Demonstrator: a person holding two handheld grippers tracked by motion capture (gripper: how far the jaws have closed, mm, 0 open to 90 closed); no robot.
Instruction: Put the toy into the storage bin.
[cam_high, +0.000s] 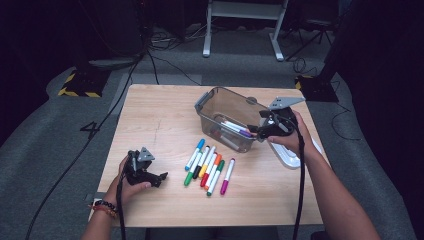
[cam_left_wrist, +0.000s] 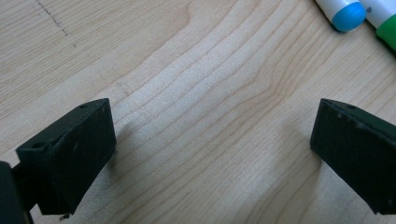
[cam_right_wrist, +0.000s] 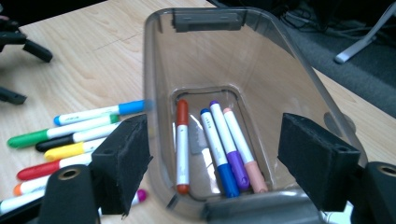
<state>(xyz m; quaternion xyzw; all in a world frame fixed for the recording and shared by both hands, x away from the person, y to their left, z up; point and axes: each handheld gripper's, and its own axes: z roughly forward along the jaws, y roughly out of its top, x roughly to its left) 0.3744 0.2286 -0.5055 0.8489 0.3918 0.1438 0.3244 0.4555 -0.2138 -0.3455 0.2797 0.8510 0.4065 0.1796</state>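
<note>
A clear grey bin (cam_high: 220, 102) stands on the wooden table (cam_high: 150, 120), right of centre. Inside it lie several markers (cam_right_wrist: 219, 140): red, blue, purple and pink. Beside the bin, several more markers (cam_high: 207, 167) lie in a row on the table. My right gripper (cam_high: 256, 132) is at the bin's near-right end, open, its jaws straddling the rim (cam_right_wrist: 219, 163) with nothing between them. My left gripper (cam_high: 161, 178) rests low at the table's front left, open over bare wood (cam_left_wrist: 210, 149). A blue-capped marker (cam_left_wrist: 348, 14) and a green-capped one (cam_left_wrist: 387, 32) lie just beyond it.
A white lid-like piece (cam_high: 290, 157) lies under the right hand by the table's right edge. Behind the table are grey carpet, loose cables (cam_high: 165, 60), a white desk frame (cam_high: 240, 30) and a black-and-yellow striped base (cam_high: 80, 85).
</note>
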